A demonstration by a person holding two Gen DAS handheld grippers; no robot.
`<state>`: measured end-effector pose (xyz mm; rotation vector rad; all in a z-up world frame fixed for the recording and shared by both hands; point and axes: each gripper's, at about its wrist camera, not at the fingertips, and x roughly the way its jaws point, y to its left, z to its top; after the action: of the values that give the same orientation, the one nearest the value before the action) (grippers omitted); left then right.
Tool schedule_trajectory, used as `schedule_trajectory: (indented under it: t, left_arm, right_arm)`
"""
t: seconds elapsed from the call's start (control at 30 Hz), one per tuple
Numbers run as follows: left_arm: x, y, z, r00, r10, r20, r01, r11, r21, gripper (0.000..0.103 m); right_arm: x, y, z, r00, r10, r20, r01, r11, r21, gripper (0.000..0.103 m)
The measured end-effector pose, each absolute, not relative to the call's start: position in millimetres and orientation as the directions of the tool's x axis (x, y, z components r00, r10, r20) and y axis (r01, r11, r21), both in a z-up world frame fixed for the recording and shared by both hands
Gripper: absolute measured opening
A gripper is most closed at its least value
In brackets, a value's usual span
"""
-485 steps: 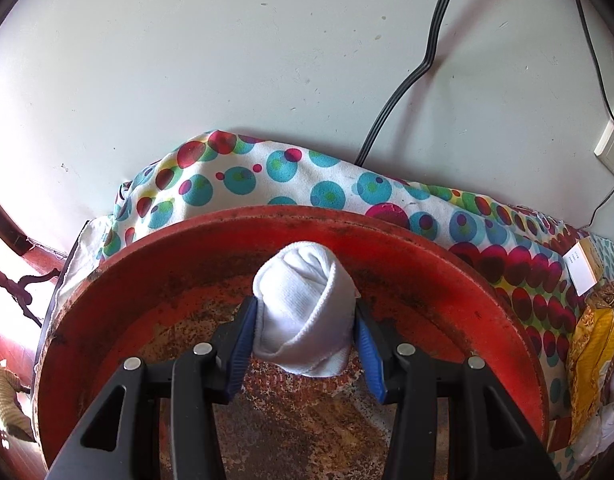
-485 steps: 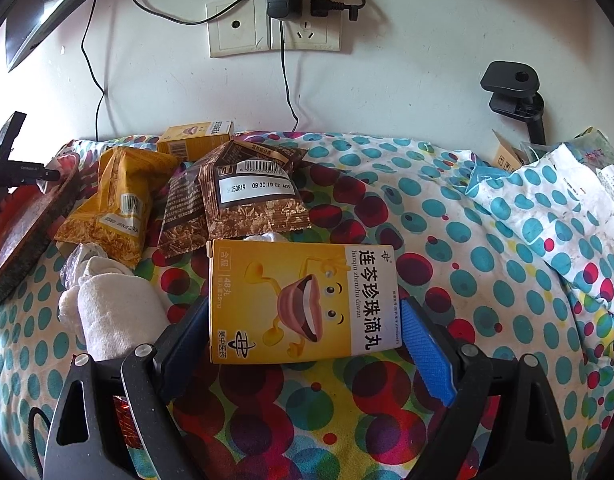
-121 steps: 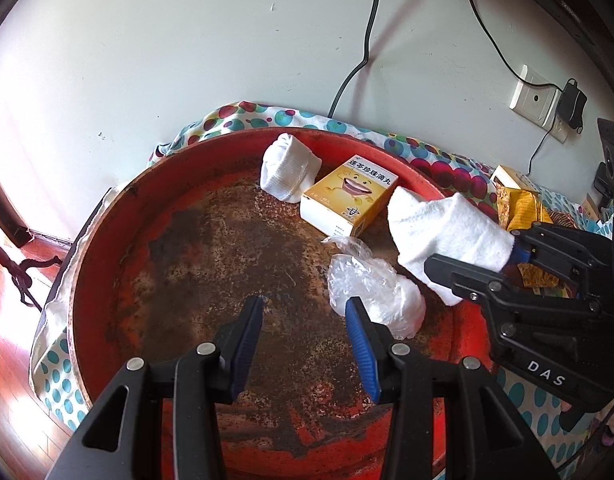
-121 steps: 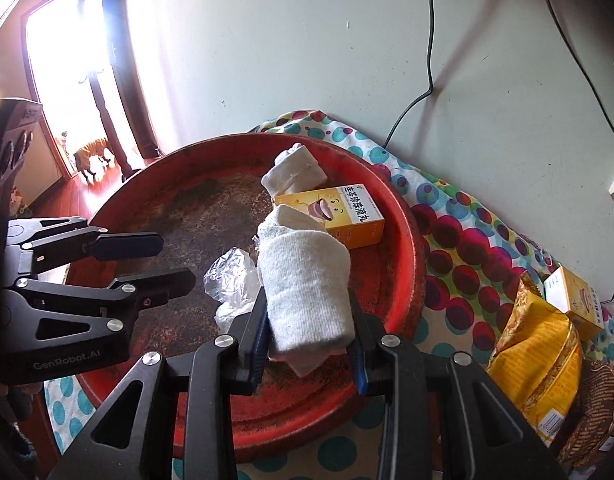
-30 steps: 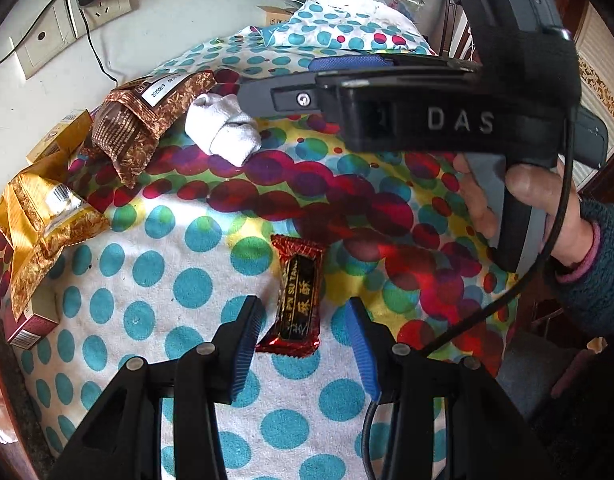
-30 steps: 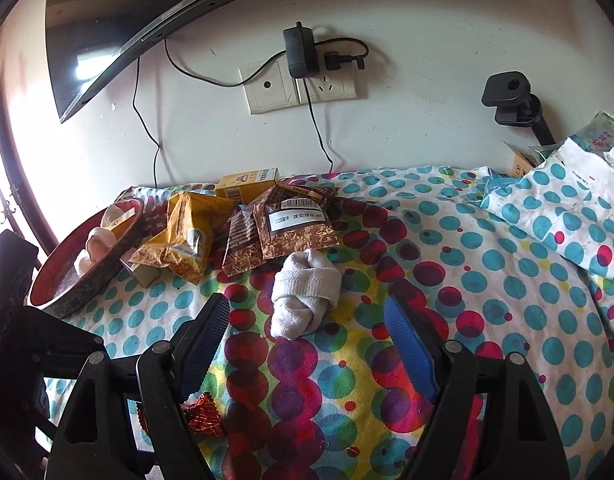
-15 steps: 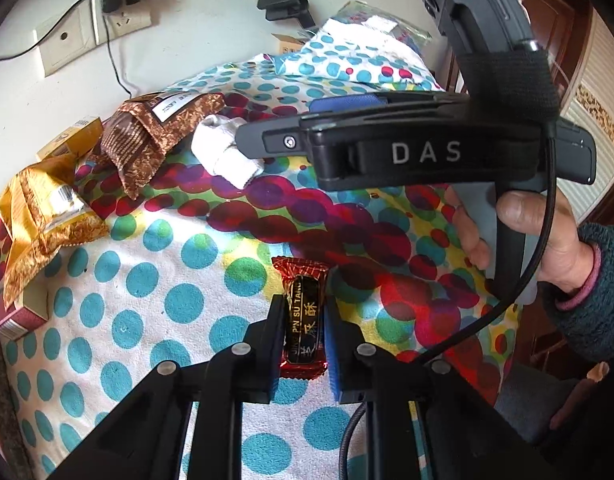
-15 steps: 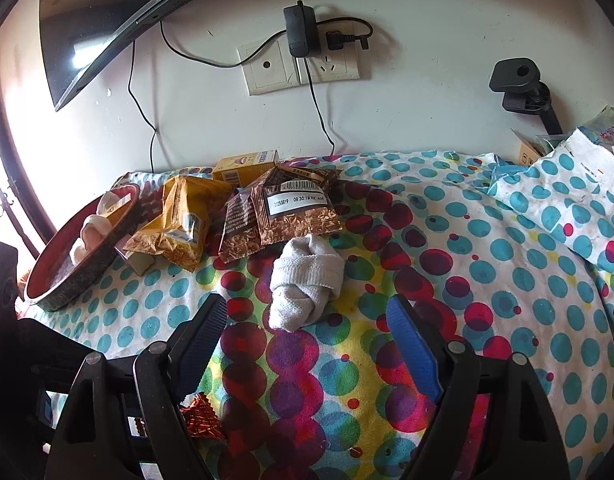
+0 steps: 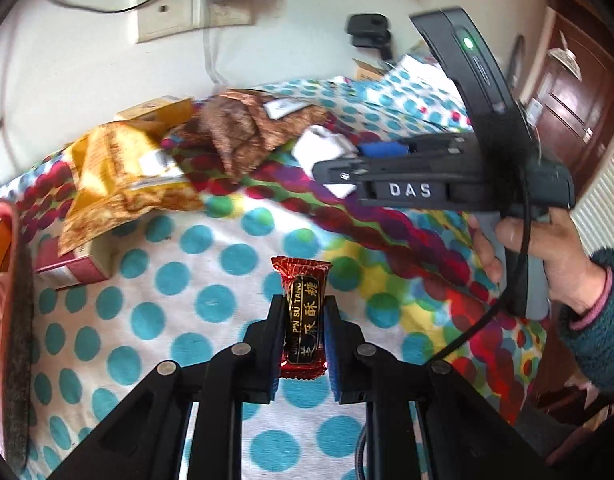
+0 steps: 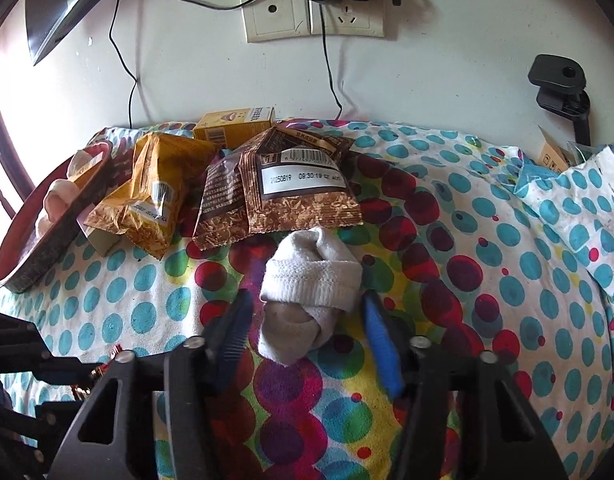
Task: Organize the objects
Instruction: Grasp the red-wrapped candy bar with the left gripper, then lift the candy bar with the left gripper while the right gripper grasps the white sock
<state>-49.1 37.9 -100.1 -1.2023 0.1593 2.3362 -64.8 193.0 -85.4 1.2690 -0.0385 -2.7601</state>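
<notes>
In the left wrist view the left gripper (image 9: 304, 316) sits at lower centre of the frame, its jaws pressed tight on a small red foil-wrapped candy with a black label (image 9: 303, 320); the candy stands lengthwise between the pads, its crimped top poking out beyond the fingertips toward mid-frame. Under it lies the polka-dot cloth in white, teal and red (image 9: 211, 264).

In the right wrist view the right gripper (image 10: 305, 334) fills the lower part of the frame. Its jaws are closing around a rolled white sock (image 10: 311, 284), which lies on the cloth at centre frame between the blue pads (image 10: 381, 344); a gap shows on each side, so the pads are not yet touching it. The sock's thicker rolled end reaches past the fingertips toward the brown foil snack packets (image 10: 283, 188) just above it.

At the left edge of that frame, a red round tray with a dark rim (image 10: 47, 248) holds pale bundles, well apart from the sock.
</notes>
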Motion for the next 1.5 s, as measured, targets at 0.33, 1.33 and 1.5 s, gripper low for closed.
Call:
schedule_trajectory:
  t: [0.33,1.33,1.5]
  left_arm:
    - [-45.1,8.2,-93.9,-0.526,0.290,-0.799,-0.377,-0.922,-0.087,0.018]
    - [-57.4,-40.6,-68.5,-0.579,0.242,-0.778,-0.274,-0.957,-0.094,0.018]
    - [-54.4,-44.9,-60.5,-0.595,0.239,-0.768,-0.271,-0.958,-0.089,0.018]
  right_arm:
    - [-64.6,187.6,-83.8,-0.658,-0.046,-0.752,0.069,-0.998,0.000,0.031]
    - [-66.1,185.0,-85.2,-0.656,-0.019,-0.754,0.062,-0.998,-0.029,0.031]
    - [-66.6,185.1,-85.7,-0.657,-0.019,-0.754,0.063,-0.998,-0.030,0.031]
